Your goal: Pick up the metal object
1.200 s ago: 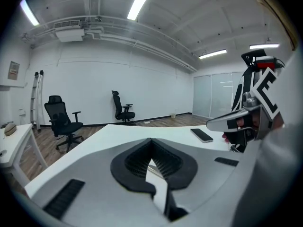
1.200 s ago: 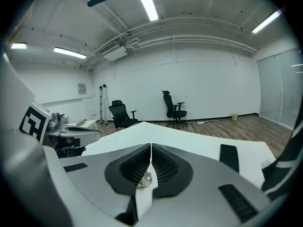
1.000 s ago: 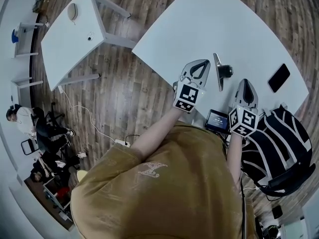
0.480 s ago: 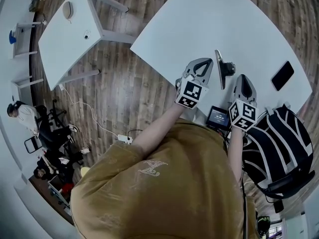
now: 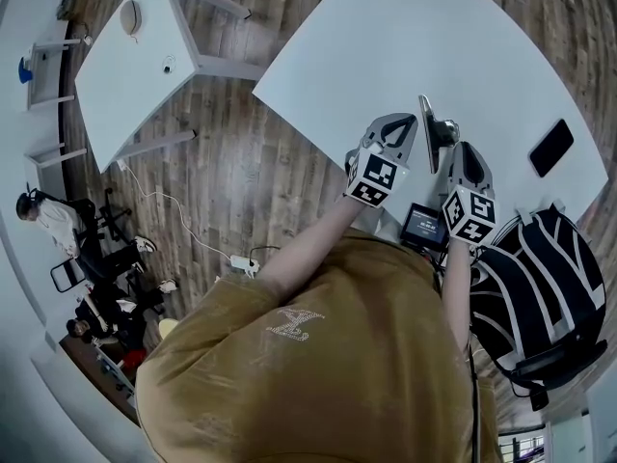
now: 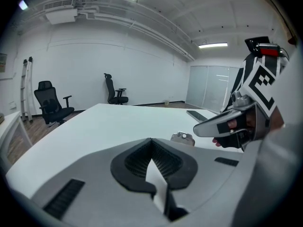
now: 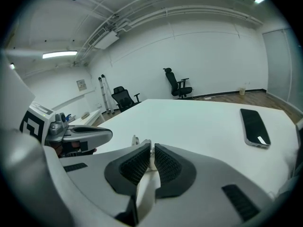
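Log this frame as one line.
phase: grasp | right gripper: shut on metal object | left gripper: shut, empty | lift: cannot tell

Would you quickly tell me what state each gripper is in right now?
Left gripper: closed, empty.
Right gripper: jaws nearly together at the thin silver metal object; whether they grip it cannot be told.

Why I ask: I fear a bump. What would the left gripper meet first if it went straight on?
Likely nothing soon: ahead of the left gripper lies only bare table. The metal object sits just right of that line, by the right gripper; depth is hard to judge.
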The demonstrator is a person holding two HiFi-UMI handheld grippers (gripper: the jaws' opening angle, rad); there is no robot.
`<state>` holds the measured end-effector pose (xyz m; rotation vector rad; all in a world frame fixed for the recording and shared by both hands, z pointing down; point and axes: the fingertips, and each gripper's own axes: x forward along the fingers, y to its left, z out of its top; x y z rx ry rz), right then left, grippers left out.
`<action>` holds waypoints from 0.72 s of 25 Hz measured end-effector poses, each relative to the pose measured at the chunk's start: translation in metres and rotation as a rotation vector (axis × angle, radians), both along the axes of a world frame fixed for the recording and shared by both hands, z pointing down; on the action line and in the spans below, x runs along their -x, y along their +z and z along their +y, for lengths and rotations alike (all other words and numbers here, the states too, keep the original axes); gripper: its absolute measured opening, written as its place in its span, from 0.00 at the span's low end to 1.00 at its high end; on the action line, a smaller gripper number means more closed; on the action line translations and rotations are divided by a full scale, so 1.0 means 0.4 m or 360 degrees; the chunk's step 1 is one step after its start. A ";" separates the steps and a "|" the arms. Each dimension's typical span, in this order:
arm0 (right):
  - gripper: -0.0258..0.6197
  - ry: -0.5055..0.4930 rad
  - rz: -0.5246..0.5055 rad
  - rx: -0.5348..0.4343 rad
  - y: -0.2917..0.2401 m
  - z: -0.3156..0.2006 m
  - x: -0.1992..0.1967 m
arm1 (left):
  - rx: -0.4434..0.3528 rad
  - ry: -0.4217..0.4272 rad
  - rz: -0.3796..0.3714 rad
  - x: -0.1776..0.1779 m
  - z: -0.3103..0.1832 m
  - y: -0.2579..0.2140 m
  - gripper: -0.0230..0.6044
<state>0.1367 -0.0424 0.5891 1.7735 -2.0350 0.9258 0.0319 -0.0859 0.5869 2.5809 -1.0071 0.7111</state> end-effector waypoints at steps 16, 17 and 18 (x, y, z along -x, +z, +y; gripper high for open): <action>0.14 -0.0002 -0.0234 0.0112 0.038 -0.012 0.021 | 0.0080 0.0034 -0.0030 -0.004 0.017 0.040 0.05; 0.14 -0.0004 -0.0244 0.0118 0.041 -0.012 0.023 | 0.0086 0.0036 -0.0031 -0.005 0.018 0.042 0.05; 0.16 -0.0006 -0.0256 0.0123 0.044 -0.013 0.025 | 0.0091 0.0037 -0.0031 -0.005 0.019 0.044 0.05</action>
